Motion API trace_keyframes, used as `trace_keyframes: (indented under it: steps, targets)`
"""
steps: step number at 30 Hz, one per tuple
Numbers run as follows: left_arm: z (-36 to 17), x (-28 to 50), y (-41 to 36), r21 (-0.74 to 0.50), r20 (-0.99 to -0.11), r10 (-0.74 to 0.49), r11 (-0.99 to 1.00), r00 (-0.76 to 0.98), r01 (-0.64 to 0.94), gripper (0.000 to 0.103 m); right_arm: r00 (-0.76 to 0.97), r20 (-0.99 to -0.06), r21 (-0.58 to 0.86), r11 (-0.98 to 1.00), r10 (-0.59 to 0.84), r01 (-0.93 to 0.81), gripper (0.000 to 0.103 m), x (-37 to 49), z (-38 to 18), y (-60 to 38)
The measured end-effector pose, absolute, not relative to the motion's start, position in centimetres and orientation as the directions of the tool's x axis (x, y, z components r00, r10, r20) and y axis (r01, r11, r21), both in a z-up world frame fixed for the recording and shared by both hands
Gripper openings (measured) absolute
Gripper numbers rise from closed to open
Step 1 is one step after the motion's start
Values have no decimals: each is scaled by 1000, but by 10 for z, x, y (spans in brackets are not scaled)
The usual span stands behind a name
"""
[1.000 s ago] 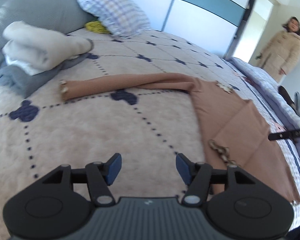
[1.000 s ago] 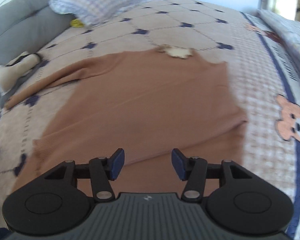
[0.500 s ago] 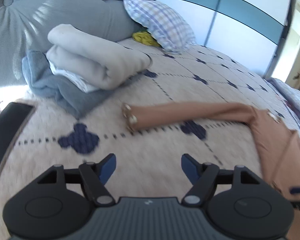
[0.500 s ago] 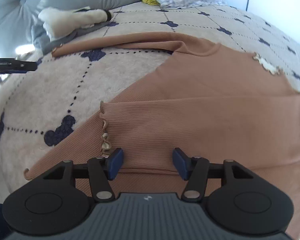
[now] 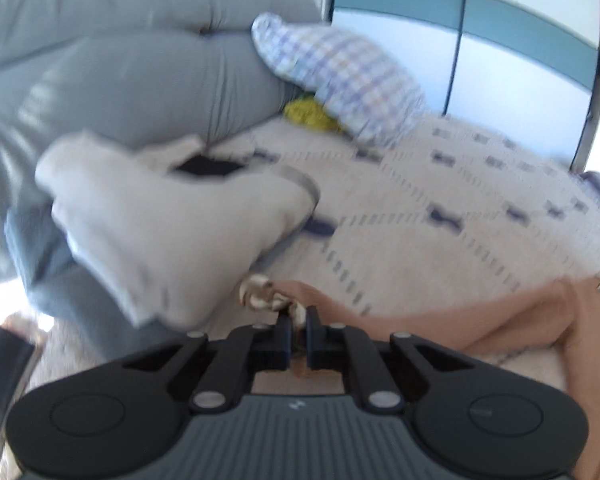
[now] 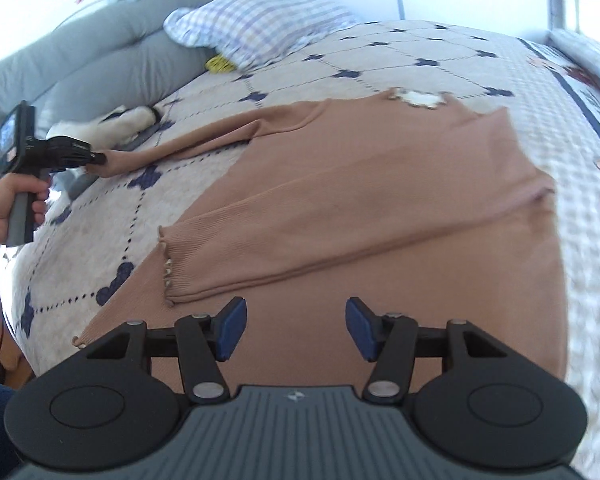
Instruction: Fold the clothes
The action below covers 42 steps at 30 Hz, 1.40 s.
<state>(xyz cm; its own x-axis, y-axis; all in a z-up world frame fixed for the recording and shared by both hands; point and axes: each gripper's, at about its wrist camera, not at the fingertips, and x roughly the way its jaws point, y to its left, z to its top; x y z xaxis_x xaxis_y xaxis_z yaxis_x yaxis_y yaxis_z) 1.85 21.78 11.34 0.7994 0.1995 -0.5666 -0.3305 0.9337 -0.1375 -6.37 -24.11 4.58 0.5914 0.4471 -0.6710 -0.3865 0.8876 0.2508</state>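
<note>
A brown sweater (image 6: 380, 184) lies flat on the bed quilt (image 6: 100, 232), its frilled collar (image 6: 416, 99) at the far side. One sleeve (image 6: 300, 236) is folded across the body; the other sleeve (image 5: 440, 320) stretches out to the left. My left gripper (image 5: 298, 320) is shut on that sleeve's frilled cuff (image 5: 260, 296), with fabric pinched between the pads. In the right wrist view the left gripper (image 6: 96, 157) shows at the sleeve's end, held by a hand (image 6: 4, 208). My right gripper (image 6: 296, 324) hovers open over the sweater's lower body, nothing between its fingers.
A stack of folded clothes (image 5: 160, 232), cream on grey, sits just left of the cuff against the grey headboard (image 5: 120, 80). A plaid pillow (image 5: 340, 76) and a yellow item (image 5: 308, 114) lie farther back. A dark flat object (image 5: 0, 360) rests at the left edge.
My left gripper has moved up to the outstretched sleeve's cuff and shut on it. The right gripper's view has swung from the sleeve side back over the sweater's body; its jaws stay open.
</note>
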Motion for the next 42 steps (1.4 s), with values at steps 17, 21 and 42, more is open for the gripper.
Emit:
trace_keyframes:
  steps: [17,21,42]
  targets:
    - [234,-98,16,-323,-298,-542,832,785,451,71,709,-536,594,801,457,-67,58,-74,35,-336]
    - [191,-80,39,-336,-439,-441,889,783,313,71,714,-538,614,789,448,-33,58,-77,27,-351]
    - [85,-34,45,-317,-583,-375,922,721,223,69,817,-420,451,872,396,-191,5,-45,92,-329]
